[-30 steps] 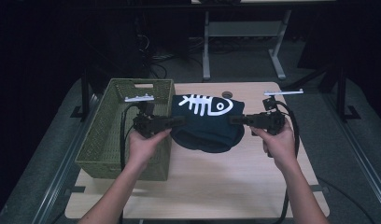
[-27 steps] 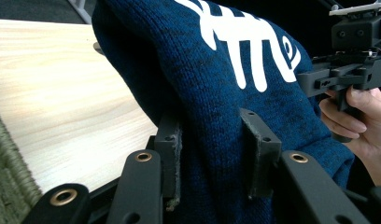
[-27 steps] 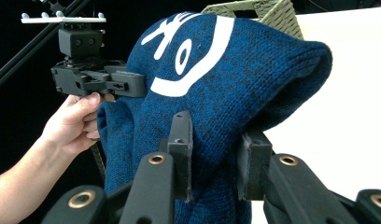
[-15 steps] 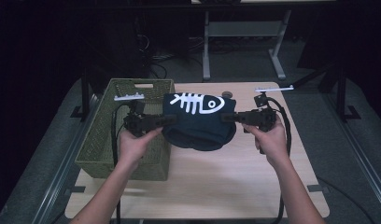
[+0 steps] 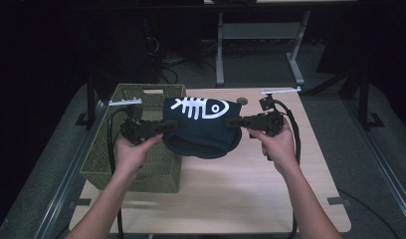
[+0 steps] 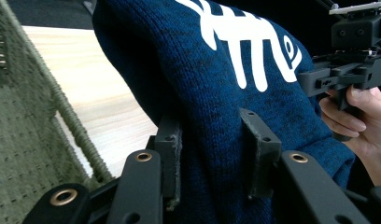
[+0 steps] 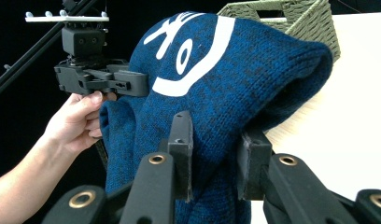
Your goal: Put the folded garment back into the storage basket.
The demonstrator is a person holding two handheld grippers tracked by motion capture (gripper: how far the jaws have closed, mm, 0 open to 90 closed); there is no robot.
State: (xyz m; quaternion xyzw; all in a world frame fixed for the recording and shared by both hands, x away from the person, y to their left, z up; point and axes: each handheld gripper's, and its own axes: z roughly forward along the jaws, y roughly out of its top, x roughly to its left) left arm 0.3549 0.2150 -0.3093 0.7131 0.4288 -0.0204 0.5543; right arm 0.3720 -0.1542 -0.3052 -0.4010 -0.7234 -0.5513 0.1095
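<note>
Both hands low in the high view. Left gripper (image 5: 167,126) has its jaws clamped on the left edge of the sweater (image 5: 203,130); right gripper (image 5: 233,121) has its jaws clamped on the right edge. Sweater hangs between them above the tabletop (image 5: 231,194), fishbone print up, just beside the green basket (image 5: 141,167) at left.

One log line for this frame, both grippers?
left gripper: shut on dark blue knit sweater | right gripper: shut on sweater | sweater: lifted beside green woven basket
</note>
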